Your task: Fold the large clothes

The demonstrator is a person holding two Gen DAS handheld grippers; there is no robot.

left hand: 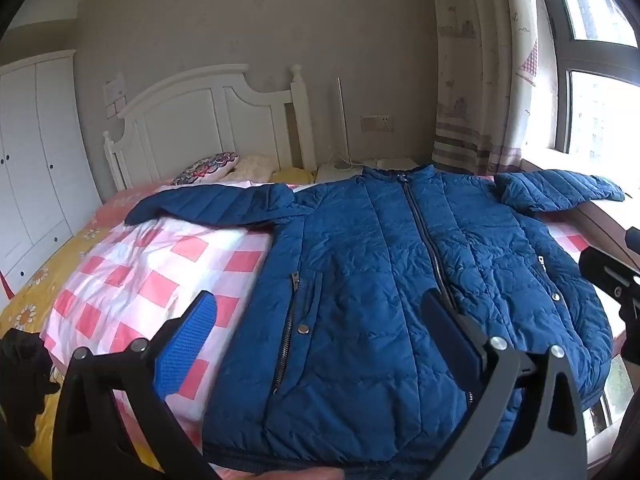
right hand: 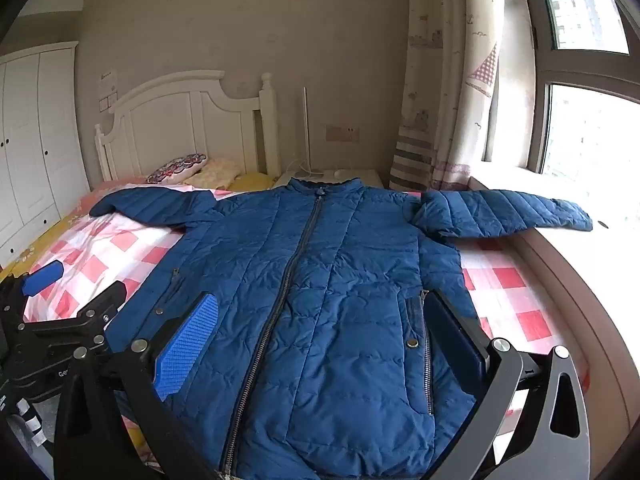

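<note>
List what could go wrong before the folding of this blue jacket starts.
The jacket has its right sleeve lying out over the window ledge, so it may drag or snag there. The puffy quilting may slip from the open right gripper and left gripper. The hem overhangs the bed edge and could slide off.

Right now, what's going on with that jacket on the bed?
A blue puffer jacket lies flat on the checked bedspread, zipped up, front side up, collar toward the headboard. Both sleeves are spread outward; one reaches onto the window ledge. The person holds the left tool and right tool above the jacket's hem end, both open and gripping nothing. No fold has been made yet.
</note>
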